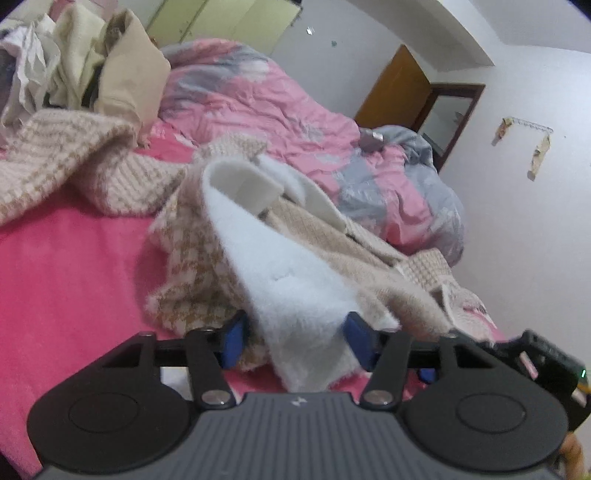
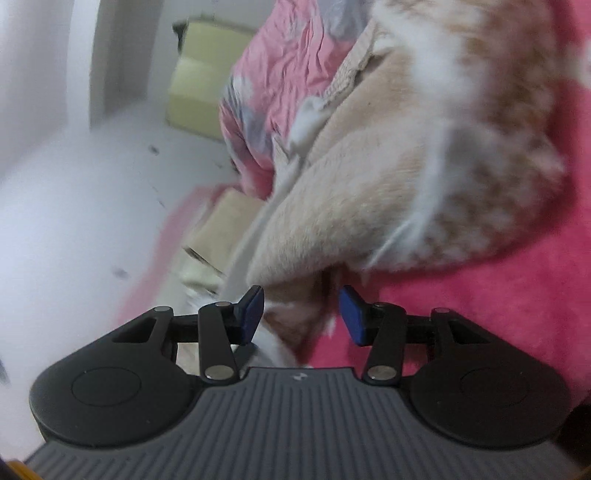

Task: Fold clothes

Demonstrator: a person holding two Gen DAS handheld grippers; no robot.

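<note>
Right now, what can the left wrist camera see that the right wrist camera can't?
Only the left wrist view shows the pile of clothes at the back of the bed, the brown wooden door, and the coat's white fleece collar lying between the blue pads of the left hand-held gripper.

Only the right wrist view shows the right hand-held gripper with a beige fold of the coat between its pads, blurred.

Both show the houndstooth coat, the pink blanket, the pink and grey quilt and the yellow-green cupboard.
</note>
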